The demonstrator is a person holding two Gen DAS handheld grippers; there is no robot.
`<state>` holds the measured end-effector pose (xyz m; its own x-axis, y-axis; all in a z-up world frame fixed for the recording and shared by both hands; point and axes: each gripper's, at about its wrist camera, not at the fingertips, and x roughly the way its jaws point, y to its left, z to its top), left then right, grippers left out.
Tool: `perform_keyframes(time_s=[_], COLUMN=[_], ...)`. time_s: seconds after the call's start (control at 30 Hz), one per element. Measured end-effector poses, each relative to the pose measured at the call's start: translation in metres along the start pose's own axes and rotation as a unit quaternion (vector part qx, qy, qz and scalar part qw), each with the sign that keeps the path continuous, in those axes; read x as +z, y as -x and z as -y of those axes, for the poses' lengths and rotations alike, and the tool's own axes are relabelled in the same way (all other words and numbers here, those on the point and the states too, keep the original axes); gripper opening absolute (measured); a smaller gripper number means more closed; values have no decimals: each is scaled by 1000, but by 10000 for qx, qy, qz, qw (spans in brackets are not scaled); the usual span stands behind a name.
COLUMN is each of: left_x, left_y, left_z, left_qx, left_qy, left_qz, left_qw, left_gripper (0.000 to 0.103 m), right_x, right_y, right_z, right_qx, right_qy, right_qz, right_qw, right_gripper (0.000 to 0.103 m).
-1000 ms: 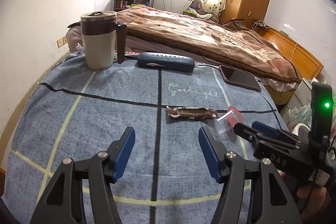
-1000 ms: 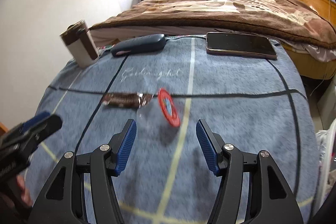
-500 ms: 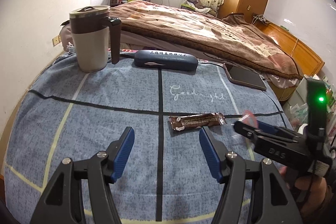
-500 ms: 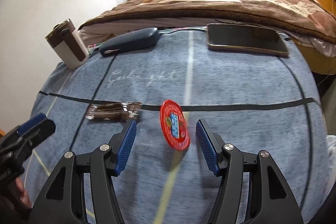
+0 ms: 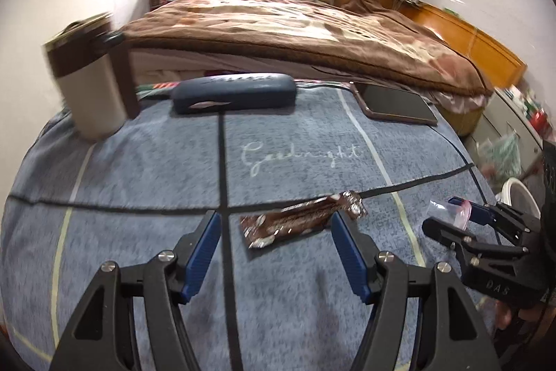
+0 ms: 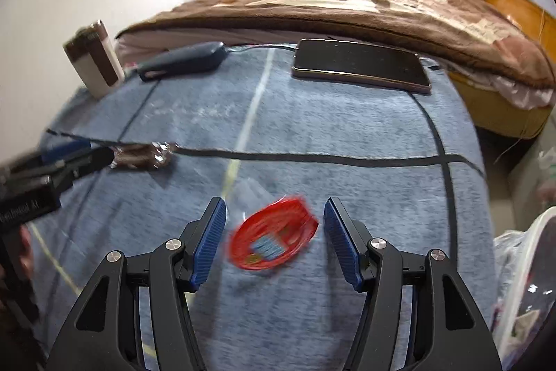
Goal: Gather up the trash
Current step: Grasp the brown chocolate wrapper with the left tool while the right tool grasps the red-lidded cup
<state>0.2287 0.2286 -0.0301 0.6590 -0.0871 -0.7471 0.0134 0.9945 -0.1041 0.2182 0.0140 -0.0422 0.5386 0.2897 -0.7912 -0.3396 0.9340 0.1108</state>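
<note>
Trash for us means two pieces on the blue-grey terry cloth with dark grid lines [image 5: 146,169], and we take the scene from largest down. At twelve o'clock behind the cloth we see the bed under a brown patterned blanket [image 5: 285,33]. On the cloth's far edge, at ten o'clock in the left wrist view, stands a beige and brown lidded mug with a handle [image 5: 92,82]; at twelve lies a long dark blue spectacle case [image 5: 234,92]; at one o'clock lies a dark phone in a brownish cover [image 5: 396,105].

Our left gripper [image 5: 276,240] has its blue pads well apart, nothing pressed between them. The brown foil snack wrapper [image 5: 302,221] lies flat on the cloth in that gap, angled, its right end reaching just past the right pad toward two o'clock. We cannot tell whether that pad touches it.

Our right gripper [image 6: 274,239] also stands wide, holding nothing. The small clear plastic cup with a red printed lid [image 6: 274,240] lies tipped on the cloth between its pads, the lid facing us, apart from both. In this view the wrapper [image 6: 146,155] sits at ten o'clock, well apart from the cup.
</note>
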Motion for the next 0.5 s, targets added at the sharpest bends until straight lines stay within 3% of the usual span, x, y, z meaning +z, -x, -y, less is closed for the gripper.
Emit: perform_keyframes(time_s=[0.13, 0.37, 0.5], left_x=[2, -5, -6], left_y=[-11, -26, -26], left_z=[2, 12, 19], left_qx=[44, -34, 0], left_qy=[-67, -283, -507], left_qz=[-110, -312, -235], left_qw=[9999, 9991, 9984], left_gripper=[69, 69, 69], right_x=[-1, -6, -9], right_y=[2, 5, 8], right_z=[7, 9, 10], right_qx=[100, 216, 238], right_qy=[-79, -166, -212], right_qz=[71, 129, 160], right_qw=[9999, 9995, 9994], right_gripper=[48, 46, 46])
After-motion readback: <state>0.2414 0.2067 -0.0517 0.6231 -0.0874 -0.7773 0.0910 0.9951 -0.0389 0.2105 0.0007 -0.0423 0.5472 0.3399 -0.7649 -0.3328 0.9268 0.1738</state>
